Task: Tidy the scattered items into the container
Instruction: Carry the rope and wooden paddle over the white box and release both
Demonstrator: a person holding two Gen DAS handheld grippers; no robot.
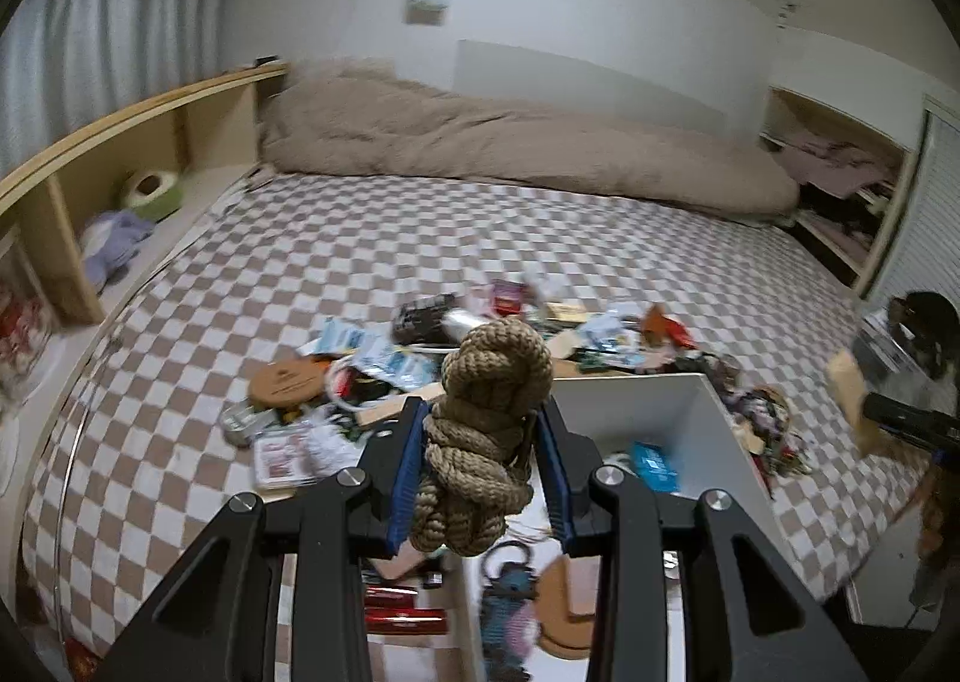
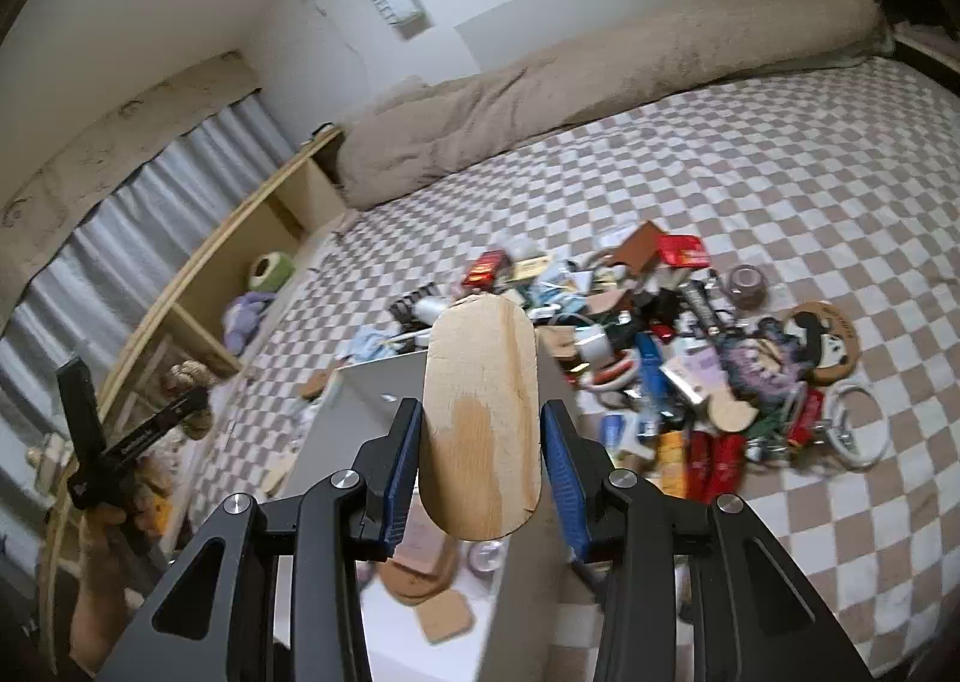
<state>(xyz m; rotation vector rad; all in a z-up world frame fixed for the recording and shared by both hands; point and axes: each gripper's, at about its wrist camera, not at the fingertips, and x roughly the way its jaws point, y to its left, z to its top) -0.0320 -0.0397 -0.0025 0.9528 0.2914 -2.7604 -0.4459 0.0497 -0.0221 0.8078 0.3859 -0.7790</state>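
Note:
My left gripper [image 1: 480,442] is shut on a bundle of tan knotted rope [image 1: 489,418] and holds it above the near left corner of the white container [image 1: 636,400]. My right gripper [image 2: 480,448] is shut on a flat oval wooden board [image 2: 483,424], held above the same white container [image 2: 372,388]. The container holds coasters, a blue packet [image 1: 657,466] and a keychain. A pile of scattered items [image 2: 678,358] lies on the checkered bed [image 2: 750,190] beyond and beside the container. The right gripper shows at the right edge of the left wrist view, with the board [image 1: 849,400].
A beige duvet [image 1: 510,141] lies rolled along the far wall. A wooden shelf headboard [image 1: 120,153] with a green item and cloth runs on the left. An open closet [image 1: 840,190] stands at the far right. Red boxes [image 1: 402,616] lie left of the container.

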